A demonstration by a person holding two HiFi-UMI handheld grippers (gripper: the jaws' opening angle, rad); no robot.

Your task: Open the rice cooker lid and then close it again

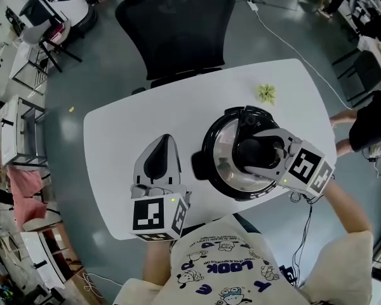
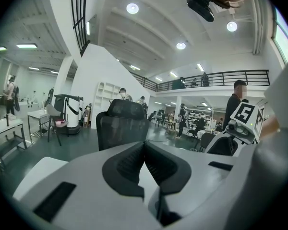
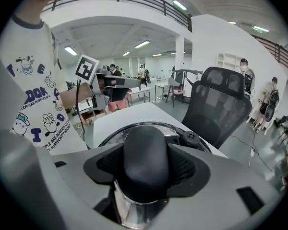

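The rice cooker (image 1: pixel 211 146) stands on the white table (image 1: pixel 124 129), right of centre and near the edge closest to the person. Its round stainless lid (image 1: pixel 221 161) sits on top of the pot inside a black rim. Whether the lid is latched cannot be determined. A black handle (image 3: pixel 145 159) rises from the middle of the lid, and a small black valve knob (image 3: pixel 189 138) sits on the lid beyond it, towards the far rim.

The right gripper (image 1: pixel 253 150) reaches over the lid from the person's right. Its two jaws are clamped on the handle, one dark ribbed pad (image 3: pixel 110 169) pressed against each side. The marker cube (image 1: pixel 308 168) of this gripper overhangs the near right rim of the cooker.

The left gripper (image 1: pixel 164 142) is positioned over bare table to the left of the cooker, apart from it. Its jaws are brought together, the pads meeting at the tips, with nothing between them.

A small yellow-green object (image 1: pixel 265 93) lies on the table beyond the cooker, near the far edge. A black mesh office chair (image 1: pixel 178 27) stands on the floor at the far side of the table. A white cable (image 1: pixel 286 43) runs across the floor to the right of the chair. The person's white printed shirt (image 1: pixel 225 265) fills the lower edge of the head view.
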